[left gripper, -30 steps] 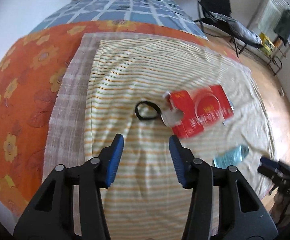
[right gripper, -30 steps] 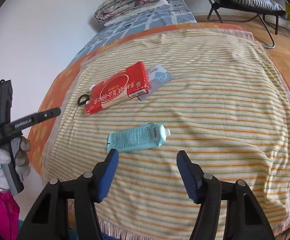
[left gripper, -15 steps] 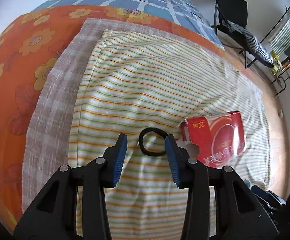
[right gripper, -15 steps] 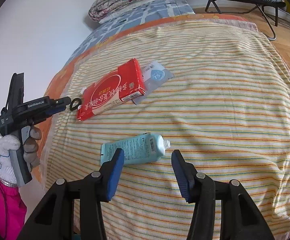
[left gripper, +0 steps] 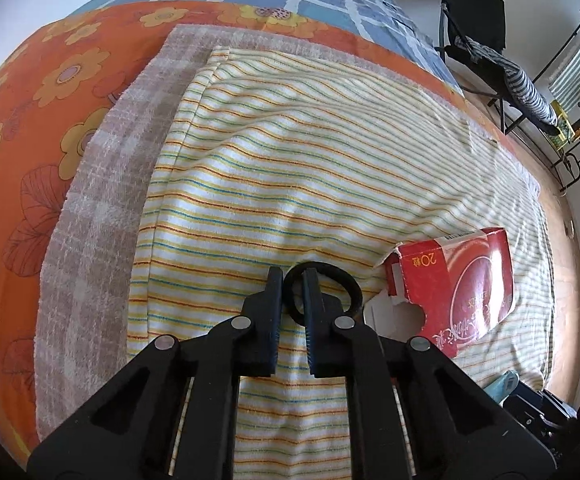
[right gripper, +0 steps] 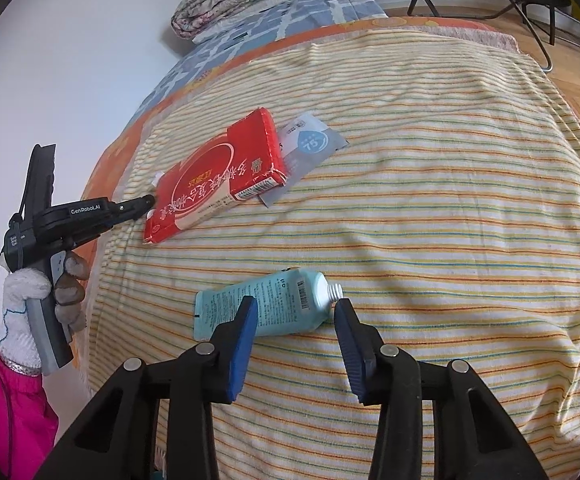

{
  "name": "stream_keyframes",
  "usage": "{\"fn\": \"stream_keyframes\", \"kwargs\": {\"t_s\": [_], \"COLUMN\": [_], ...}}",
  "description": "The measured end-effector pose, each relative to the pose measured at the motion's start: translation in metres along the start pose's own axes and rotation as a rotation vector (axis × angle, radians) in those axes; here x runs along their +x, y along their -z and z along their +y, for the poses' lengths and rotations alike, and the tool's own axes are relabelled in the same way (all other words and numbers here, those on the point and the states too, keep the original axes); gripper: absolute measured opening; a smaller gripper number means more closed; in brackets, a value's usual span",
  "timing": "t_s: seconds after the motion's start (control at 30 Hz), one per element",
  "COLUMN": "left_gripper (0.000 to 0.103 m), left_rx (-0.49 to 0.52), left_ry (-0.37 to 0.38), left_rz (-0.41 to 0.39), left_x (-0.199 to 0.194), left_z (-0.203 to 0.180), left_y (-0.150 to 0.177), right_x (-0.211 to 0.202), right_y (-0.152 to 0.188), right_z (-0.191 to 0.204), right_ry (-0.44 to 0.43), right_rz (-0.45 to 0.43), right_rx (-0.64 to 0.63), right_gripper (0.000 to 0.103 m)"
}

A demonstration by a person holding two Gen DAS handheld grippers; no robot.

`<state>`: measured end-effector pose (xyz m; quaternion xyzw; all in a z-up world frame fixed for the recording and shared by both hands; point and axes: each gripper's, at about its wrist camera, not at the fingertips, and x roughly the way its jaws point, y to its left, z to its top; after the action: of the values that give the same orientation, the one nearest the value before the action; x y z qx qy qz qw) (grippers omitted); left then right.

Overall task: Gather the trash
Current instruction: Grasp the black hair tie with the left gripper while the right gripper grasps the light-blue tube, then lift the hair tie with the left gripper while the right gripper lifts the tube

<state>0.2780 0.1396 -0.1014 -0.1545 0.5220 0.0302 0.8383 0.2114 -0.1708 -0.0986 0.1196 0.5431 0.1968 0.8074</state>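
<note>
Left wrist view. The left gripper (left gripper: 292, 280) has its two dark blue pads pinched narrow on the near arc of a black elastic hair-tie ring (left gripper: 322, 294), which lies on the yellow-and-white striped towel (left gripper: 290, 160) spread over the bed. The rest of the ring lies flat on the cloth, so by the look of it the ring is grasped but not yet lifted. Just to the right of it lies a flattened red cardboard carton with a torn-open white flap (left gripper: 458, 292), untouched.

Right wrist view. The right gripper (right gripper: 296, 320) stands with its jaws half apart and closing; between them lies a pale turquoise squeeze tube with a white threaded neck and no cap (right gripper: 265, 308). The left pad overlaps the tube's flat end and the right pad sits just beside its neck; no pad visibly presses on it. Farther off lies the same red carton, and beneath its far corner a grey-and-blue foil sachet (right gripper: 310, 148). At the left edge a white-gloved hand (right gripper: 33, 292) holds the other gripper, its tip beside the carton.

Progress. No item appears collected: one is gripped, one is about to be, and the carton and sachet remain. No bin or bag is in view.
</note>
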Motion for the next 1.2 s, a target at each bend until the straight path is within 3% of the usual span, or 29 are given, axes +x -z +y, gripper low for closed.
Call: {"fn": "stream_keyframes", "kwargs": {"t_s": [0.2, 0.5, 0.6, 0.63, 0.67, 0.73, 0.83, 1.03, 1.2], "left_gripper": [0.004, 0.003, 0.003, 0.003, 0.003, 0.003, 0.003, 0.003, 0.003], "left_rx": [0.004, -0.004, 0.000, 0.002, 0.004, 0.006, 0.011, 0.016, 0.029], "left_ry": [-0.008, 0.003, 0.005, 0.006, 0.006, 0.006, 0.006, 0.006, 0.013], "left_rz": [-0.024, -0.050, -0.052, -0.052, -0.052, -0.052, -0.053, -0.057, -0.065], "left_x": [-0.005, -0.018, -0.020, -0.020, -0.020, -0.020, -0.021, -0.024, -0.032], "left_z": [-0.001, 0.004, 0.004, 0.004, 0.003, 0.002, 0.001, 0.000, -0.002], "left_y": [0.000, 0.001, 0.001, 0.002, 0.002, 0.002, 0.003, 0.004, 0.008], "right_x": [0.006, 0.006, 0.006, 0.006, 0.005, 0.002, 0.004, 0.012, 0.004], "right_y": [-0.001, -0.005, -0.005, -0.006, -0.007, -0.009, -0.014, -0.017, -0.016], "right_z": [-0.001, -0.009, -0.009, -0.009, -0.010, -0.009, -0.011, -0.009, -0.006], "right_ry": [0.003, -0.017, -0.015, -0.001, 0.013, 0.027, 0.018, 0.017, 0.011], "right_rz": [0.004, -0.019, -0.019, -0.022, -0.031, -0.053, -0.058, -0.045, -0.067], "right_rx": [0.003, 0.045, 0.042, 0.045, 0.047, 0.044, 0.045, 0.034, 0.028], "right_gripper": [0.034, 0.013, 0.014, 0.020, 0.035, 0.041, 0.041, 0.020, 0.019]}}
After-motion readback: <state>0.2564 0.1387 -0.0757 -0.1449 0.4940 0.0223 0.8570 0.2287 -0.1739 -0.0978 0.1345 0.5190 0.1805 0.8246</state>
